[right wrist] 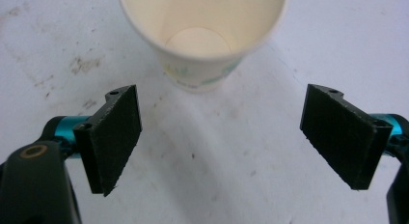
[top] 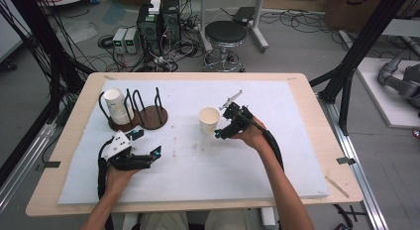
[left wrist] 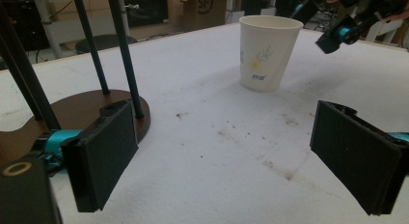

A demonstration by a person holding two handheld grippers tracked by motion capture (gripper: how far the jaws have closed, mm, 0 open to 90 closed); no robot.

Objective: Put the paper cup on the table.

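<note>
Beside the paper cup point(top: 209, 120) in the high view, the right gripper point(top: 218, 134) hovers just right of it; the left gripper point(top: 155, 153) waits nearer the person. From the left gripper view, spread jaws face the cup, well apart. Through the right gripper view, wide jaws sit just short of the cup: I'd advance level, straddle the wall, squeeze gently.

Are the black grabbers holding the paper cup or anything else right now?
No, nothing is held. The right gripper is open just short of the upright white paper cup, and the left gripper is open over the white table cover.
</note>
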